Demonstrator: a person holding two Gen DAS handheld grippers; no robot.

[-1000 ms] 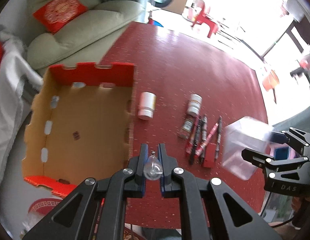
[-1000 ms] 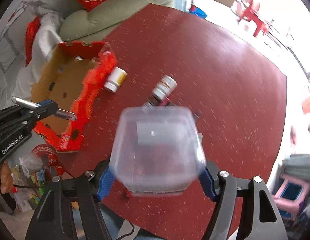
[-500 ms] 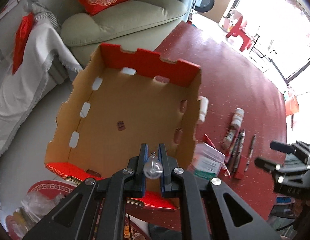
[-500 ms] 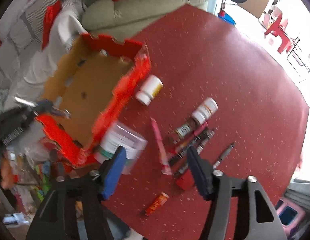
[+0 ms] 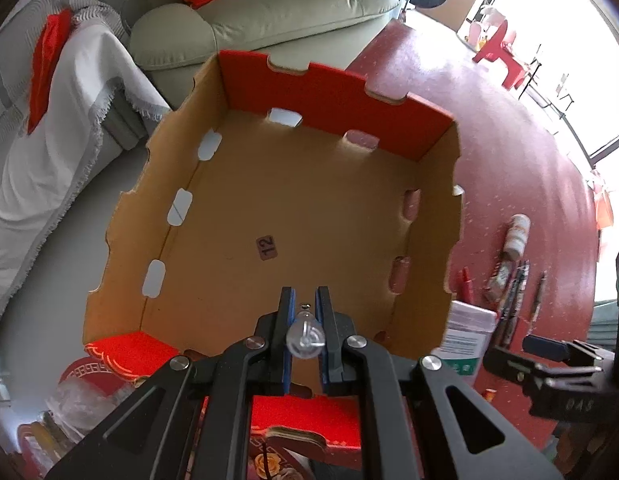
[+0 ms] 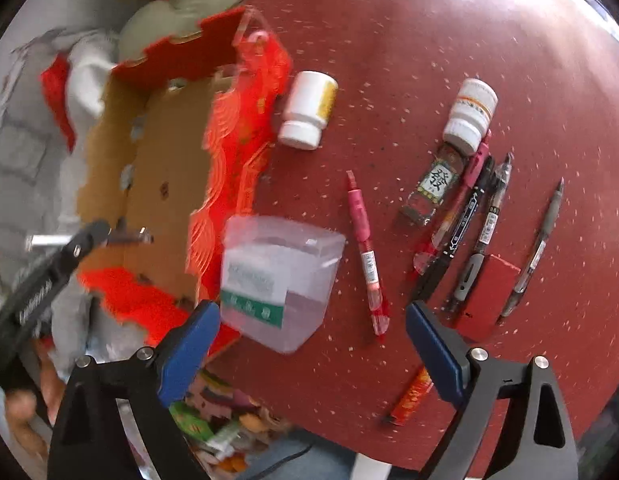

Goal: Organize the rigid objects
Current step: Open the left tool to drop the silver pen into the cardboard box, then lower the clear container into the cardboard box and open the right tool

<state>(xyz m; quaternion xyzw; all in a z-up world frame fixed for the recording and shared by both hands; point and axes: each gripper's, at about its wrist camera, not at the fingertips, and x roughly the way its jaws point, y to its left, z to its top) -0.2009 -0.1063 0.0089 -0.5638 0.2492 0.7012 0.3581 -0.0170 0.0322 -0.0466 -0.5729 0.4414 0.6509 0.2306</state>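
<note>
Clear plastic container [image 6: 281, 280] stands on the red counter [image 6: 409, 40], just beside the cardboard box [image 5: 293, 216]. Right claw [image 6: 311, 344] hangs over it, jaws opening, pads off it. Left claw [image 5: 305, 320] pinches a small clear glass tube [image 5: 305, 334] above the box.

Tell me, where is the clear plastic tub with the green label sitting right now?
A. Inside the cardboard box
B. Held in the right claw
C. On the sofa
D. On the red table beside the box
D: the clear plastic tub rests on the red table beside the cardboard box, just ahead of the right claw, whose jaws are opening and stand clear of it.
</note>
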